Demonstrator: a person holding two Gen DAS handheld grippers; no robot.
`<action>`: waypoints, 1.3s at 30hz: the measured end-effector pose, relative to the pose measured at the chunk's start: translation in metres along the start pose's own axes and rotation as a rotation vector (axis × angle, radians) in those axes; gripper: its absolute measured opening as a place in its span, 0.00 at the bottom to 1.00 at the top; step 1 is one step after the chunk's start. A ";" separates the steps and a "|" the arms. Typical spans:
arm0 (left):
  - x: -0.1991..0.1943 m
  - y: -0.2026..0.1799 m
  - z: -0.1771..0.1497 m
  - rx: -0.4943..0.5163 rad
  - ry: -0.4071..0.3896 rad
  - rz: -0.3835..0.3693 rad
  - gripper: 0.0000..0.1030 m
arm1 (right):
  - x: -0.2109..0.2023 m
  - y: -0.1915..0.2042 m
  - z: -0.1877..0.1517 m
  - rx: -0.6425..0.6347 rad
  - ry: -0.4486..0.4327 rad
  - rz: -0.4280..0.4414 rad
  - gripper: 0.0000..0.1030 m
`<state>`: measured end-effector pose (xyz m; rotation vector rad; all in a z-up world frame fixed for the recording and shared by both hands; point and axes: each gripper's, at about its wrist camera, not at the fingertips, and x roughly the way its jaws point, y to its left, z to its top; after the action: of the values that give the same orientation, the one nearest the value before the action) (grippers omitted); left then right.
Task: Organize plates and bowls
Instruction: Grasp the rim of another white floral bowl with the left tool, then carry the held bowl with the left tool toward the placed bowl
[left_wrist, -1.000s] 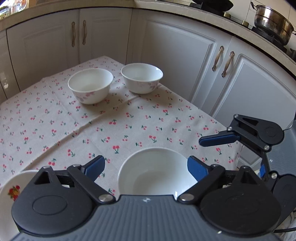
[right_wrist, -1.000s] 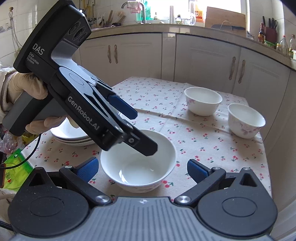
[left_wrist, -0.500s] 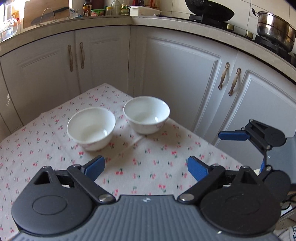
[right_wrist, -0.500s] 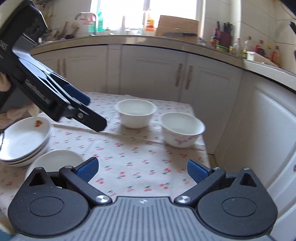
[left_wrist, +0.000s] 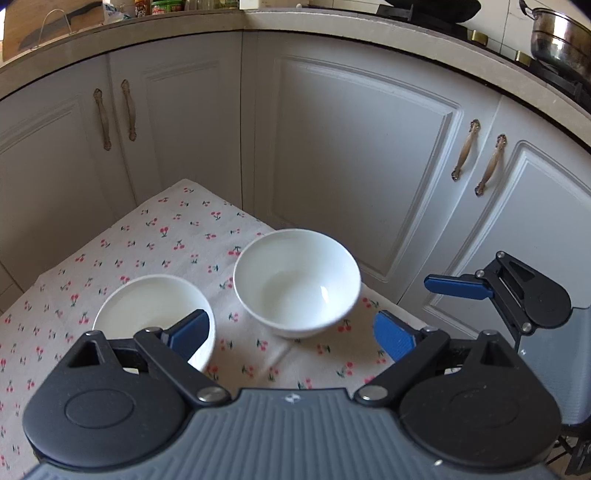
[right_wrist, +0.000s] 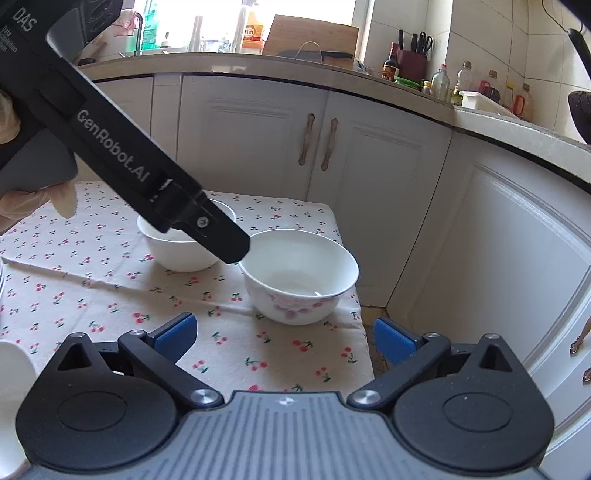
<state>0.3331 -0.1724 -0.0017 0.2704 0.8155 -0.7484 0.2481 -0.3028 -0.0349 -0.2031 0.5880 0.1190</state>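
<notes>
left tongs (left_wrist: 286, 332) held wide apart, nothing gripped, hovering over two white bowls | right tongs (right_wrist: 282, 334) also spread, empty | floral bowl (right_wrist: 299, 275) set near table (right_wrist: 110, 295) corner | plain bowl (right_wrist: 181, 247) just beside it, partly hidden by left tongs

In the right wrist view, "GenRobot.AI" is printed in white along the black side of the left hand-held gripper (right_wrist: 229, 247). Near its upper end "DAS" is printed, with smaller lines beneath that are cut off and cannot be read. Labels on the bottles behind are too blurred to read.
</notes>
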 end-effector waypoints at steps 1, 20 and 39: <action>0.005 0.001 0.004 0.002 0.007 -0.002 0.93 | 0.004 -0.003 0.001 0.002 0.002 0.001 1.00; 0.086 0.015 0.040 0.014 0.099 -0.049 0.90 | 0.066 -0.015 0.004 -0.023 0.029 0.035 0.96; 0.101 0.018 0.040 0.007 0.135 -0.094 0.80 | 0.071 -0.014 0.009 -0.036 0.017 0.053 0.86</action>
<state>0.4136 -0.2287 -0.0510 0.2930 0.9583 -0.8280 0.3139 -0.3108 -0.0652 -0.2233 0.6085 0.1795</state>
